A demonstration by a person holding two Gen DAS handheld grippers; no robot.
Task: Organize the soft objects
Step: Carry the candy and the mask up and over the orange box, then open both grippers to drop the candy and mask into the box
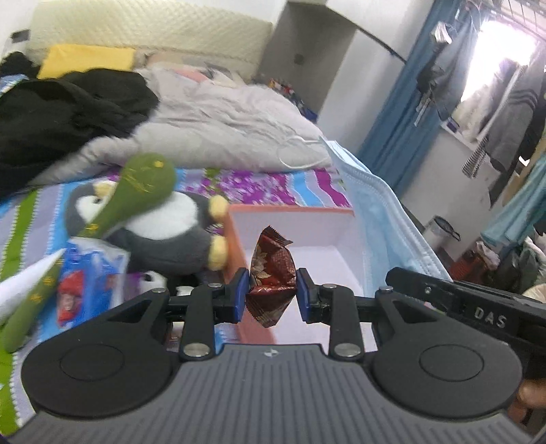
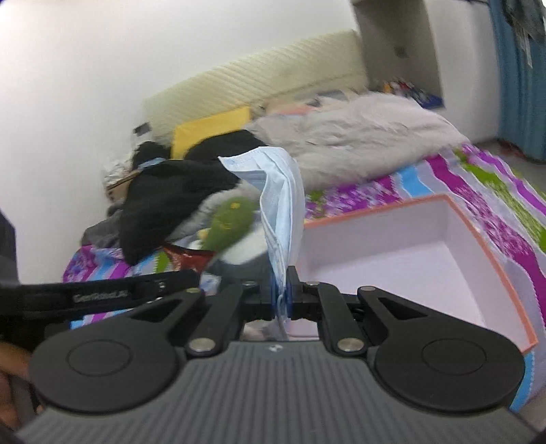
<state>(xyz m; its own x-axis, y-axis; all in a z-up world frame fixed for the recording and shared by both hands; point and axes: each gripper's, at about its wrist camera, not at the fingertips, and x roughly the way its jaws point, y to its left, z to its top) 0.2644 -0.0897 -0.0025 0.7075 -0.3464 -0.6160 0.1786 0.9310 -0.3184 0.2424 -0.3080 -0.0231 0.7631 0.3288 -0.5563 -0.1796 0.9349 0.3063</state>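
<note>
Home bedroom: bed (image 1: 259, 181) with striped sheet, padded headboard (image 1: 136, 30), crumpled duvet (image 1: 218, 116); clothes (image 1: 512, 112) hanging at right by blue curtain (image 1: 399, 112).

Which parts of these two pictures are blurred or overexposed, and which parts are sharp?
Left wrist view: the window is blown out white; the green toy is smeared, but the wrapper in the left gripper is sharp. Right wrist view: the bedding is soft with blur; the mask in the right gripper is clearer.
</note>
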